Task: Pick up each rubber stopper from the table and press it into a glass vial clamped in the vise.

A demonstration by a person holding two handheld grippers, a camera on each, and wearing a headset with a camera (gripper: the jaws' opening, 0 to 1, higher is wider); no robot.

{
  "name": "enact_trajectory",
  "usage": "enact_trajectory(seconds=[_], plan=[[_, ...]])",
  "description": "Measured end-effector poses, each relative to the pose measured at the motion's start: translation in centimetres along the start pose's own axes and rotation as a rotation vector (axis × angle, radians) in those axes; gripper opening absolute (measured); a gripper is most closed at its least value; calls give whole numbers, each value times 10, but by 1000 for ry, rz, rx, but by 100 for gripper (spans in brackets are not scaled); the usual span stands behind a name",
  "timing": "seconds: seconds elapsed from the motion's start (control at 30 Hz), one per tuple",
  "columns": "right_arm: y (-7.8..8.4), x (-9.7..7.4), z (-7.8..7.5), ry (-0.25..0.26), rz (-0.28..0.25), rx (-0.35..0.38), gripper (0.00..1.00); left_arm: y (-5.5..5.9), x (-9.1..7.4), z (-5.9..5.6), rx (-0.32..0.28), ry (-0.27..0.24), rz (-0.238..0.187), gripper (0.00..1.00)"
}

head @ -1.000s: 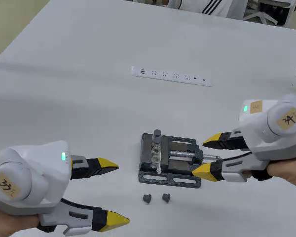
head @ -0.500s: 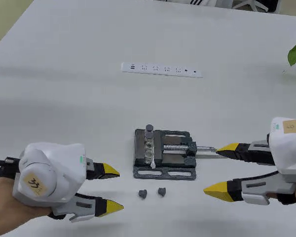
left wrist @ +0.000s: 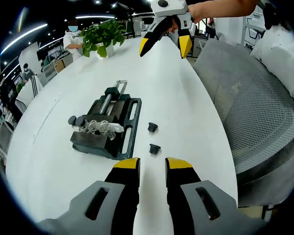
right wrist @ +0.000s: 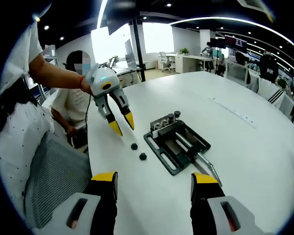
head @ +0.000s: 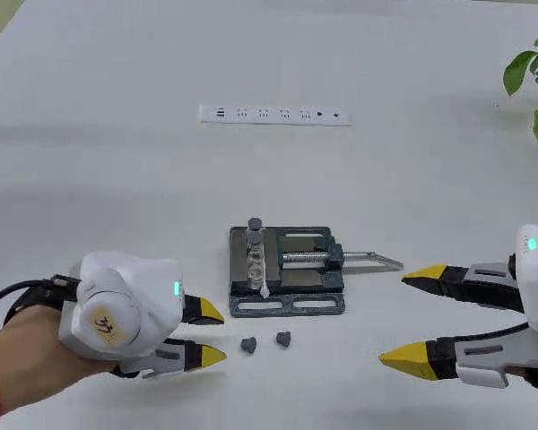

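On the white table [head: 117,179], the dark grey metal vise [head: 287,306] clamps clear glass vials [head: 255,265] upright, likely so they hold firm under pressing. The right gripper [head: 393,318] hangs well aside, jaws wide apart and empty. The left gripper [head: 222,336], jaws narrowly parted and empty, points at two small dark rubber stoppers [head: 248,344] lying on the table before the vise, the nearer just ahead of its tips.

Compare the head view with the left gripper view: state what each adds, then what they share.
Head view adds the long white power strip. Left gripper view adds a grey mesh chair. Shared: the dark metal vise clamping clear glass vials, two loose dark rubber stoppers, green plant leaves, the open left gripper and open right gripper.
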State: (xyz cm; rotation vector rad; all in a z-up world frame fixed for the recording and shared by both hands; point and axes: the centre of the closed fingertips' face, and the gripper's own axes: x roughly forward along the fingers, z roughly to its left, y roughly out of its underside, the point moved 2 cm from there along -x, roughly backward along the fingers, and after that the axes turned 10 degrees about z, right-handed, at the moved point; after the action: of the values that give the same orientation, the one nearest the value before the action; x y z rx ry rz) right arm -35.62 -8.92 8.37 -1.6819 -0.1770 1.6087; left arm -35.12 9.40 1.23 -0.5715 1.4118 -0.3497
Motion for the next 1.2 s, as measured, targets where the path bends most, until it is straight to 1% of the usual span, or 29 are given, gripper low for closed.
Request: enact_trajectory(seconds=[0.13,0.27,0.33,0.4,0.53,0.6,0.67,0.77,0.9,1.07,1.2], plan=[[2,-1,1,-6,-8,21,57,2,10,1,26,13,26,14],[4,-2,0,-7,-10,28,56,0,17,-2,59,28,53,12],[4,-2,0,-9,-11,33,55,2,20,-2,64,33,65,11],[6,-3,-1,-6,-12,34,55,0,21,-3,71,36,66,11],[8,-4,-1,-6,-13,47,56,1,26,-1,87,40,75,11],[9,-5,-2,-6,-20,53,57,-3,26,-3,98,46,78,11],[10,-6,-2,-7,-23,54,59,-3,27,-4,111,52,79,10],[14,-6,-3,-6,-14,46,60,-5,28,-5,122,56,81,10],[19,-7,-4,-12,-13,34,65,-4,30,-6,130,61,88,10],[27,-8,-5,-15,3,17,69,-4,31,-4,136,59,90,9],[34,-9,-6,-18,19,14,70,-3,32,-4,148,59,92,8]])
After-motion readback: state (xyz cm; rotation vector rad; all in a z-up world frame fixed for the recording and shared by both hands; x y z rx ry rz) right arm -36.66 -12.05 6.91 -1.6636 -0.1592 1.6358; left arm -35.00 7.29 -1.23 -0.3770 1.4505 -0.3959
